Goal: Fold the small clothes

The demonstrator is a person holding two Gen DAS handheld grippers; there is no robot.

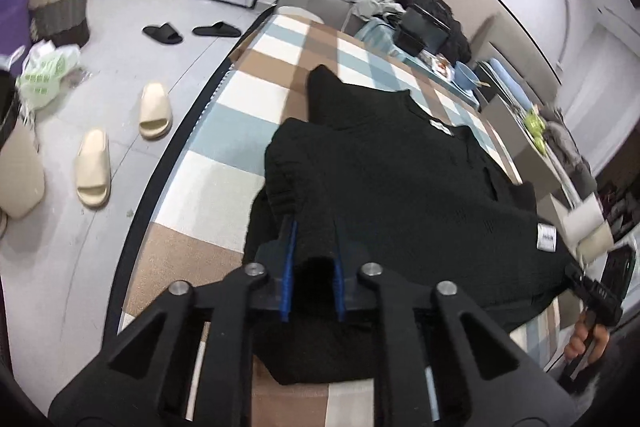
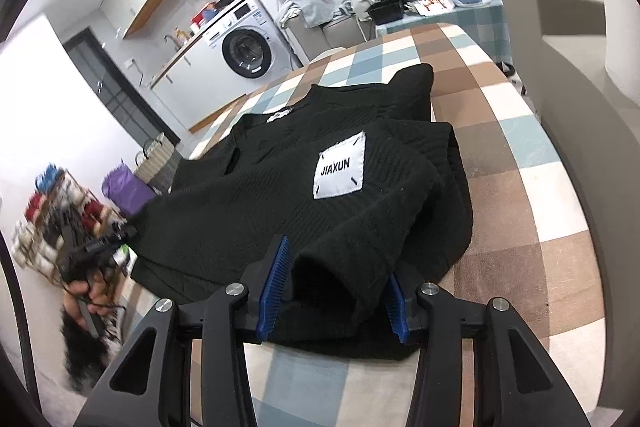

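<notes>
Partly folded only: black sweater [image 2: 320,195] lying mid-table on the checked cloth [image 2: 532,163], sleeves drawn in, left gripper [image 1: 312,259] and right gripper [image 2: 332,287] each clamped on its near hem, final fold-over left.

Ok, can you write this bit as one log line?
left gripper: shut on black sweater | right gripper: shut on black sweater | fold: unfinished
</notes>
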